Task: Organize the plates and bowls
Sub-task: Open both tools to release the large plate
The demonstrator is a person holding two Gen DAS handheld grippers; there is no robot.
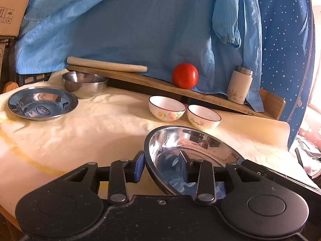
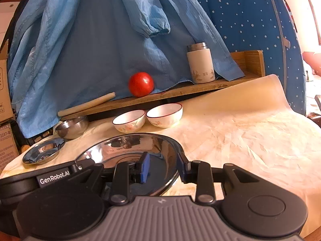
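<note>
Both claws straddling the steel plate's rim, not pinching

Left claw [image 1: 161, 166] and right claw [image 2: 163, 165] part open, plate [image 1: 192, 146] loose between pads. Back out level, no nudging; bowls [image 2: 147, 117] just beyond.

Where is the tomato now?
The tomato sits on the wooden board at the table's back, between the rolling pin and the flask, behind the two flowered bowls.
</note>
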